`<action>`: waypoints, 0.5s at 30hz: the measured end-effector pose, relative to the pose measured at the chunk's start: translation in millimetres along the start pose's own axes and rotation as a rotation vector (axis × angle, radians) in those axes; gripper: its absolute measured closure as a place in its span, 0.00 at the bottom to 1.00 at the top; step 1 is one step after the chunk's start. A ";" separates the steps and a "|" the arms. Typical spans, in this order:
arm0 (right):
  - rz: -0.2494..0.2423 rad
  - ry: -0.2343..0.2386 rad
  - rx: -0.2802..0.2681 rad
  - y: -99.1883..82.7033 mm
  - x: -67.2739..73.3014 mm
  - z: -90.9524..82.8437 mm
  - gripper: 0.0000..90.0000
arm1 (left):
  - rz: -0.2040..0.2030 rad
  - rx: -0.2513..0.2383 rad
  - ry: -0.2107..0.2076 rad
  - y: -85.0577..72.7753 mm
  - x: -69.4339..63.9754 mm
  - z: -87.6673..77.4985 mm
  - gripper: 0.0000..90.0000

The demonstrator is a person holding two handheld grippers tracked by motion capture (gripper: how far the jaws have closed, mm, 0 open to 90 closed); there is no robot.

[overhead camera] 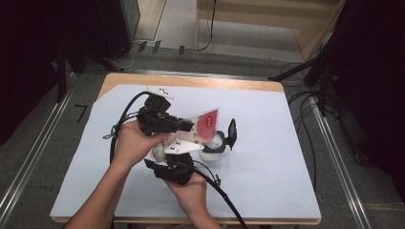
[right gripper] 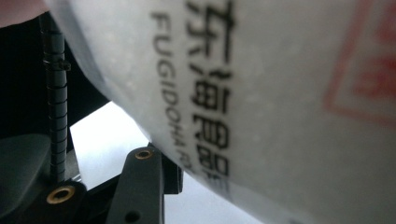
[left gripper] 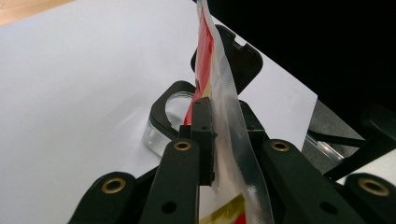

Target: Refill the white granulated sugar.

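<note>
A flat, translucent plastic pouch [overhead camera: 203, 126] with red and yellow printing is held over the middle of the white sheet covering the wooden table [overhead camera: 267, 143]. The landmark is a clear, round plastic container with a black rim [overhead camera: 213, 145], standing on that sheet with its black hinged lid [overhead camera: 232, 133] raised upright at its far-right side.

The pouch is tilted above and just to the left of the container, its red-printed upper end leaning over the container's rim. In the left gripper view the pouch [left gripper: 219, 93] is seen edge-on, rising between the two black jaws, which are clenched on its clear sealed edge; the container [left gripper: 173, 116] lies just beyond the jaw tips, with the lid [left gripper: 236, 56] behind the pouch. The left gripper [overhead camera: 188, 125] is seen in the high view to the left of the container, pointing towards it, with the left hand [overhead camera: 133, 140] wrapped around its body.

The right gripper [overhead camera: 184, 150] is held nearer the person than the container and just to its left, under a pale three-cornered plate, with the right hand [overhead camera: 188, 188] behind it. In the right gripper view the pouch's white face with black lettering [right gripper: 261, 102] is pressed close before the camera, above one visible black jaw; whether the right jaws are grasping it cannot be told.
</note>
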State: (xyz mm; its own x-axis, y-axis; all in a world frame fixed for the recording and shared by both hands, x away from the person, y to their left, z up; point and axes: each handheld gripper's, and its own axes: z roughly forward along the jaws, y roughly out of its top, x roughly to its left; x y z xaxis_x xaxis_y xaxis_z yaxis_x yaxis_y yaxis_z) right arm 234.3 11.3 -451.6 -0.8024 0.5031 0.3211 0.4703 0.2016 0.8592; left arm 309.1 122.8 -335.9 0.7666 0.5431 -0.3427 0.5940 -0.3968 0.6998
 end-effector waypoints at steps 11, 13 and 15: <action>-0.012 0.007 0.006 1.3 0.8 -0.5 0.69 | -0.005 -0.013 0.002 -0.1 -0.2 0.2 0.90; -0.012 0.008 0.005 1.3 0.9 -0.4 0.69 | -0.005 -0.011 0.002 -0.1 -0.2 -0.1 0.90; -0.010 0.016 0.003 1.2 1.6 0.4 0.68 | -0.003 -0.008 0.004 -0.2 0.6 -0.7 0.90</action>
State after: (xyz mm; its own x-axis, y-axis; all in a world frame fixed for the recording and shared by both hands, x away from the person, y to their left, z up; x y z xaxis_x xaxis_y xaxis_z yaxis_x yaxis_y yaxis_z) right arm 233.7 12.7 -450.2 -0.8129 0.4875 0.3185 0.4630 0.2093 0.8613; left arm 309.2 123.7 -335.8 0.7637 0.5472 -0.3425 0.5943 -0.3888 0.7040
